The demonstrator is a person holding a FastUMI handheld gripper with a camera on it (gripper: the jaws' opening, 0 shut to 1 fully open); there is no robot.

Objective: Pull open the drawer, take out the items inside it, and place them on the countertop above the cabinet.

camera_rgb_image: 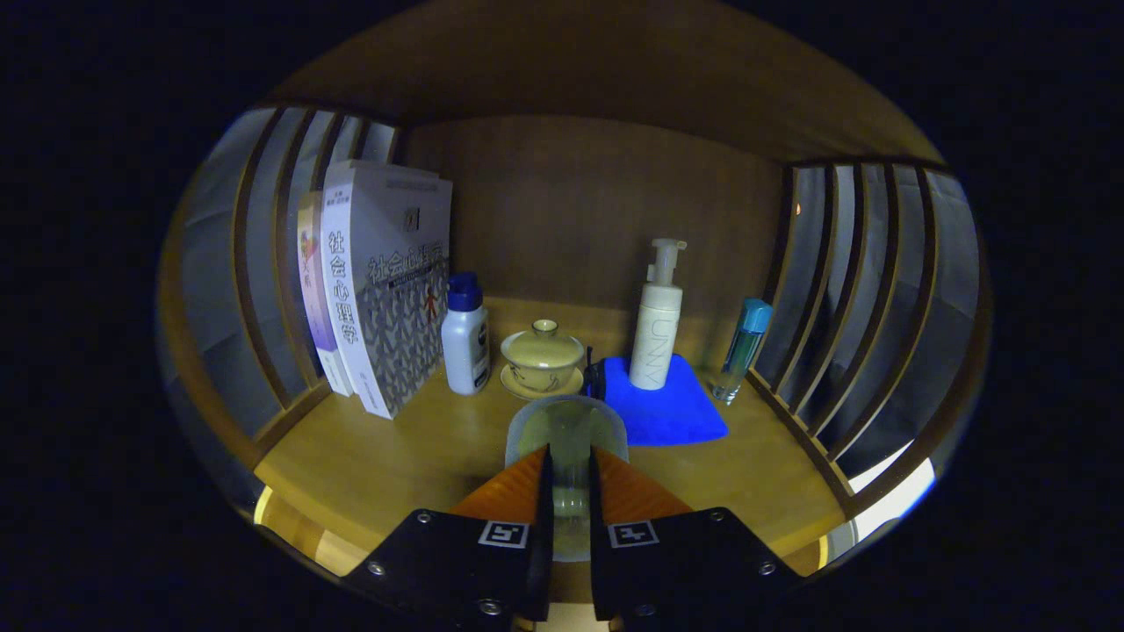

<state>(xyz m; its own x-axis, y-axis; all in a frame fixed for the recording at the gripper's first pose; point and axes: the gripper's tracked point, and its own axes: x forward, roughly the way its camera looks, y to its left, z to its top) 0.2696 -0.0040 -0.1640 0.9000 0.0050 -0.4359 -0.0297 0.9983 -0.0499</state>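
Gripper fingers pinch a clear glass cup over the surface's front edge; it should go down upright on bare wood short of the blue cloth, then release.

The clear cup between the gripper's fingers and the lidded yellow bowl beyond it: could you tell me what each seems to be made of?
The clear cup, held between the fingers of the gripper, looks like frosted translucent plastic, possibly glass: the wooden countertop shows dimly through it. The lidded yellow bowl on its saucer looks like glazed ceramic, given its smooth, soft sheen.
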